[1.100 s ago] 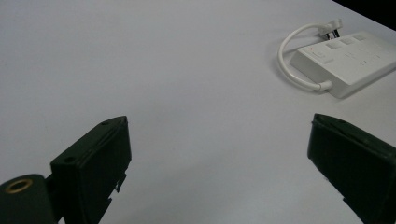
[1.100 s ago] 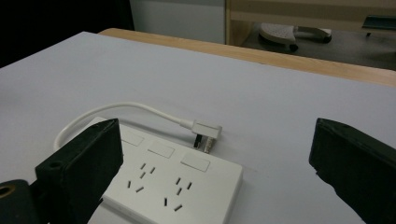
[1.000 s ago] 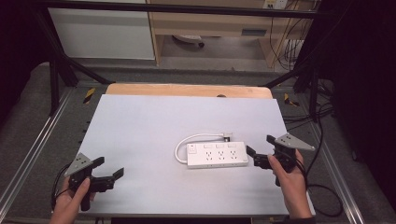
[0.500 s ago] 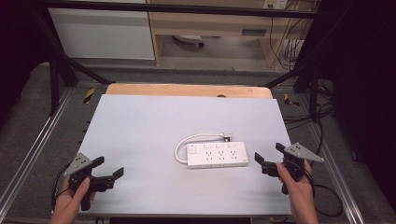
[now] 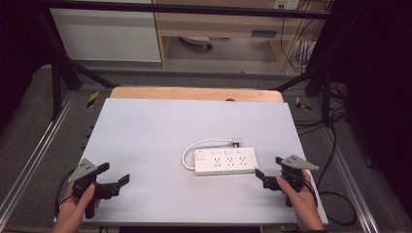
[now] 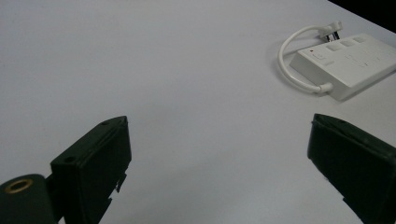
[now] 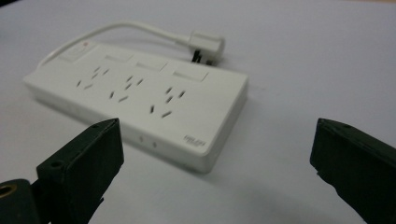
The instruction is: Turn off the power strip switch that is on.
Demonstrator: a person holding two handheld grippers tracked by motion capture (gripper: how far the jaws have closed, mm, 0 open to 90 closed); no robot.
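Right gripper view: power strip (image 7: 140, 102) logo unreadable

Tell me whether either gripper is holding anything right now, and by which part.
Nothing is held. The left gripper and the right gripper both stand open, apart from the power strip.

White table (image 5: 145, 126) — power strip (image 5: 224, 161)

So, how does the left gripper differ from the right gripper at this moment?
The left gripper sits near the table's front left corner, far from the power strip; the right gripper sits just off the strip's right end. In the left gripper view the strip lies small at the upper right; in the right gripper view it lies large before the jaws. Both are open, hold nothing, and are each gripped by a hand.
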